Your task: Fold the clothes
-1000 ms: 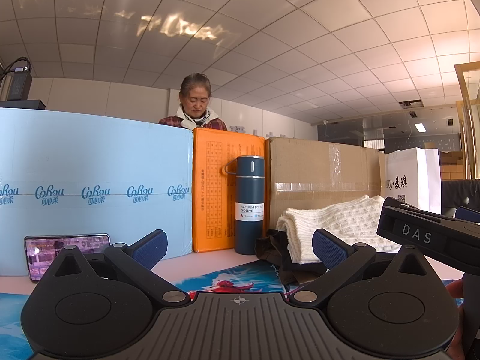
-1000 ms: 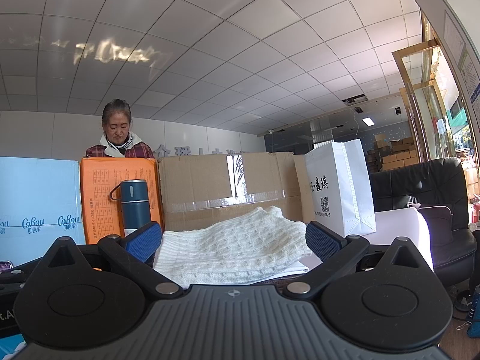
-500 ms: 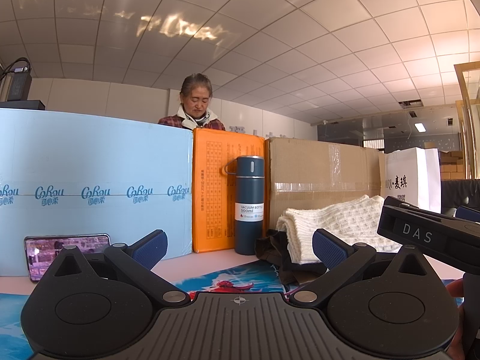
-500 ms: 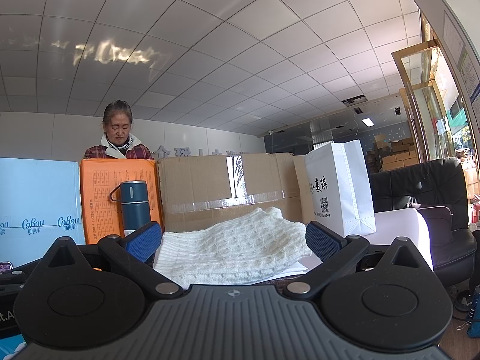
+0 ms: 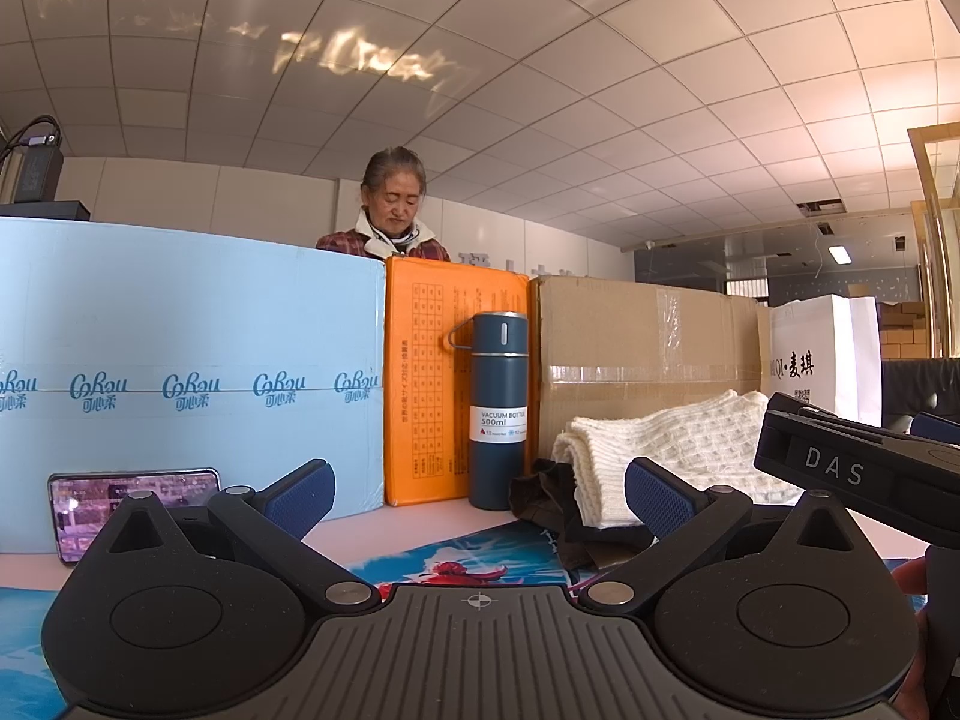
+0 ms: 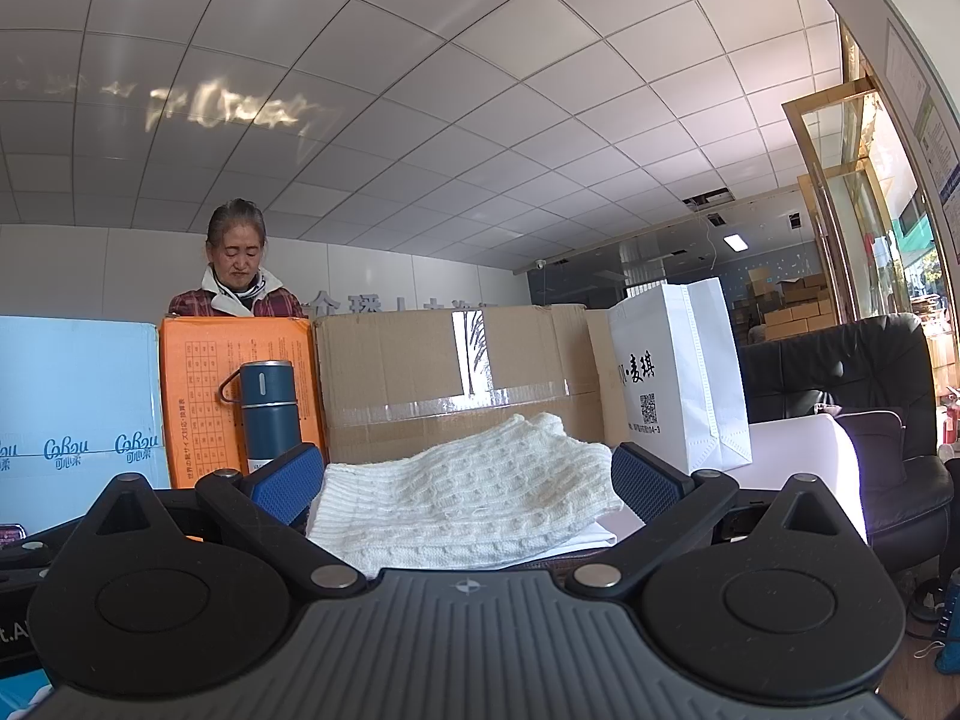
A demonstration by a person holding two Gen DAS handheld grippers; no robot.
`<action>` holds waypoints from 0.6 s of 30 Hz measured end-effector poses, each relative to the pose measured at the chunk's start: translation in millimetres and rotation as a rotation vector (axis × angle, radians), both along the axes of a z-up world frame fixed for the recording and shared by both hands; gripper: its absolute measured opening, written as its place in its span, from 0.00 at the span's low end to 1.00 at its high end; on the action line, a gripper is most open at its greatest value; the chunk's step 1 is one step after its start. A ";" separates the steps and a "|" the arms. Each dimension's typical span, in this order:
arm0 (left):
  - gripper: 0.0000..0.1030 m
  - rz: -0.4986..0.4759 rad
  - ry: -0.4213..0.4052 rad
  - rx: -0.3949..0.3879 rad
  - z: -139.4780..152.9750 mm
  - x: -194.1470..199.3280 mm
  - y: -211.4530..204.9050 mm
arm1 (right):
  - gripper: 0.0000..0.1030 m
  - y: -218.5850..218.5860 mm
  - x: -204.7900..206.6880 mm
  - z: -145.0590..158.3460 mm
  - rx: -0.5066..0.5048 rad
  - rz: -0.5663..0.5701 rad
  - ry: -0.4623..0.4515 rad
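Two grippers in view, both with jaws spread wide and nothing between the pads: left gripper [image 5: 477, 495] low centre of its frame, right gripper [image 6: 468, 480] low centre of its own. White knit sweater [image 6: 462, 495], folded, lies centre frame in the right view, just beyond the right fingertips, on top of a dark garment [image 5: 549, 510] seen lower right of centre in the left view. Behind, mid-frame in the left view from left: phone [image 5: 132, 495], blue box [image 5: 192, 360], orange box [image 5: 429, 372], bottle [image 5: 498, 411] upright, cardboard box [image 5: 648, 348], white bag [image 5: 825, 360]; woman [image 5: 393, 210] stands behind the boxes.
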State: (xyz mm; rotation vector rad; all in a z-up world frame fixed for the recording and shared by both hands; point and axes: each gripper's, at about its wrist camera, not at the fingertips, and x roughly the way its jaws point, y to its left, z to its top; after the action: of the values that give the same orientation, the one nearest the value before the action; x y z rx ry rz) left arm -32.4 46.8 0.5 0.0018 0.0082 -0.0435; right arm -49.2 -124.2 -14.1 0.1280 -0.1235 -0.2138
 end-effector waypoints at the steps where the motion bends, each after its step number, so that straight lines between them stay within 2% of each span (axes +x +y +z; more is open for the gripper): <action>1: 1.00 0.000 0.000 0.000 0.0 0.0 0.0 | 1.00 0.0 -0.1 0.0 0.000 0.000 0.000; 18: 1.00 0.000 0.002 -0.001 -0.3 -0.9 -0.9 | 1.00 0.4 -1.1 0.4 0.001 0.001 0.003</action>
State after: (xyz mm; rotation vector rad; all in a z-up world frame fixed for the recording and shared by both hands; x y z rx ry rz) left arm -33.3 45.9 0.2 0.0011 0.0097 -0.0431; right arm -50.3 -123.8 -13.8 0.1289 -0.1205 -0.2133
